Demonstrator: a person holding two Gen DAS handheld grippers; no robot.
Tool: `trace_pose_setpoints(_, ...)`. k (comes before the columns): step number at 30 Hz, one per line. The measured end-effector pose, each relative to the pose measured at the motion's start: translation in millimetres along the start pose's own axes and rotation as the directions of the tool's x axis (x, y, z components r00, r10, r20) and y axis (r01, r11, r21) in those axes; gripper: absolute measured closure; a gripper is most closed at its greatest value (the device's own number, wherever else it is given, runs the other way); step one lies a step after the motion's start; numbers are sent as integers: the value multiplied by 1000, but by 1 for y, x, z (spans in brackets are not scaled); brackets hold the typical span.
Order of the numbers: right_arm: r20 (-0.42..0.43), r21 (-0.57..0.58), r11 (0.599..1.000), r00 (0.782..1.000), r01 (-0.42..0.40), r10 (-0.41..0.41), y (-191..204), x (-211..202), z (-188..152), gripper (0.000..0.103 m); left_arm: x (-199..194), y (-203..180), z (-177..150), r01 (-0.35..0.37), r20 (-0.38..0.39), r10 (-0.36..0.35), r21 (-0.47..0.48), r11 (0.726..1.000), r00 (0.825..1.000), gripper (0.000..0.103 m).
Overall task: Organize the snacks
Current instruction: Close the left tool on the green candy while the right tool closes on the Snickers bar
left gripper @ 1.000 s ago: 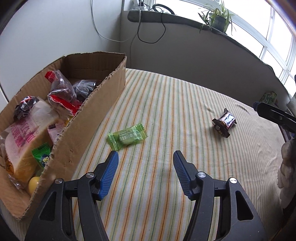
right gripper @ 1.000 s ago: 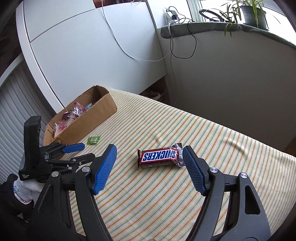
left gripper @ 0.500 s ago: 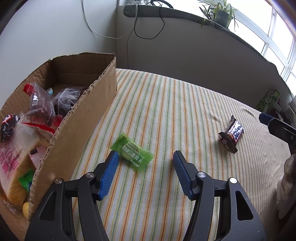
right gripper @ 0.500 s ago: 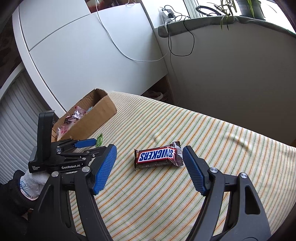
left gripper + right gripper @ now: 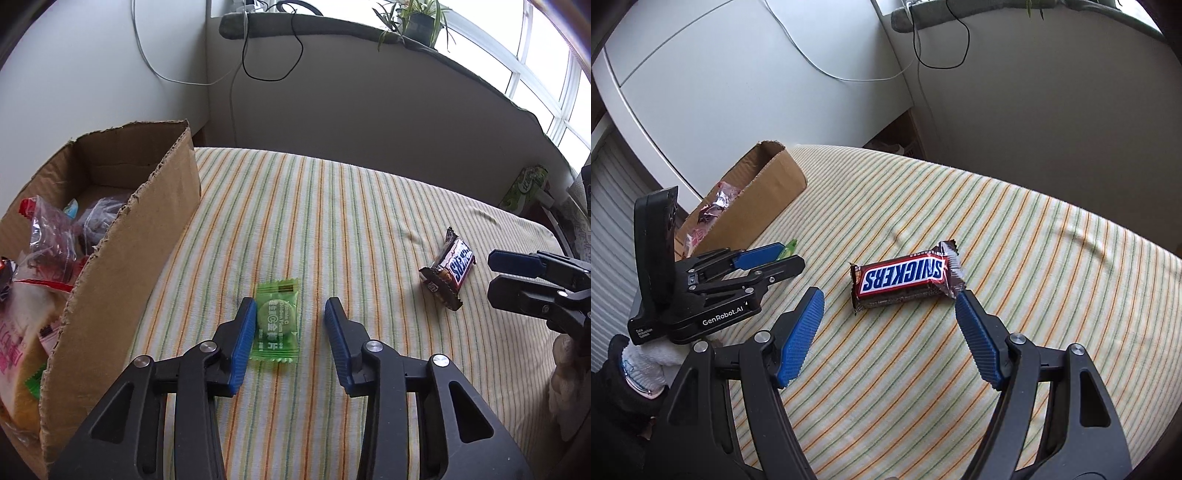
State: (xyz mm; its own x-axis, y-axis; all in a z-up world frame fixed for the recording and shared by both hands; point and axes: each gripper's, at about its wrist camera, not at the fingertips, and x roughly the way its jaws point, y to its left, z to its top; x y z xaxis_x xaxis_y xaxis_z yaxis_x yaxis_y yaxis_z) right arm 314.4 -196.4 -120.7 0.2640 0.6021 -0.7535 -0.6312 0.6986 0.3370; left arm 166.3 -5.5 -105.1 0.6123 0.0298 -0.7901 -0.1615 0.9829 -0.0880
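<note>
A green candy packet (image 5: pixel 276 325) lies flat on the striped tablecloth, between the open jaws of my left gripper (image 5: pixel 290 306), close to the left finger. A Snickers bar (image 5: pixel 905 278) lies on the cloth just ahead of my open right gripper (image 5: pixel 890 295), between its fingertips. The bar also shows in the left wrist view (image 5: pixel 448 271), with the right gripper (image 5: pixel 517 277) beside it. A cardboard box (image 5: pixel 122 269) holding several wrapped snacks stands to the left. In the right wrist view the left gripper (image 5: pixel 772 258) hides most of the green packet (image 5: pixel 788 249).
The striped table (image 5: pixel 351 221) ends at a grey wall behind. Cables hang down the wall (image 5: pixel 258 55). A potted plant (image 5: pixel 417 18) stands on the sill. A green pack (image 5: pixel 526 186) sits past the far right edge. A white cabinet (image 5: pixel 720 92) is behind the box.
My left gripper has moved forward and down so its jaws now straddle the green packet. My right gripper has closed in on the Snickers bar, which now looks larger.
</note>
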Motion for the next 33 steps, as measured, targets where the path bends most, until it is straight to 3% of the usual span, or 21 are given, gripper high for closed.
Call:
trace_pose_setpoints(3, -31, 51, 998, 999, -24, 25, -4, 10, 4, 27, 2, 0, 3, 12, 3, -12, 3, 1000, 1000, 72)
trace_pose_setpoints(11, -40, 66, 996, 997, 66, -64, 1, 36, 27, 27, 4, -2, 4, 35, 7, -35, 7, 999, 999, 77)
trace_pose_setpoints(17, -46, -75, 977, 978, 200, -204, 25, 49, 28, 43, 1, 3, 2, 53, 11, -53, 4, 999, 999, 82)
trace_pose_setpoints(21, -36, -138, 955, 963, 261, -268, 31, 45, 20, 68, 1, 2, 1, 62, 14, -62, 15, 998, 998, 83)
trace_pose_setpoints(22, -36, -140, 955, 963, 261, -269, 30, 43, 18, 73, 1, 0, 0, 62, 15, -62, 23, 998, 998, 83)
trace_pose_setpoints(33, -18, -101, 970, 974, 222, -225, 34, 20, 7, 73, -15, -4, -7, 96, 40, -98, 42, 994, 994, 84)
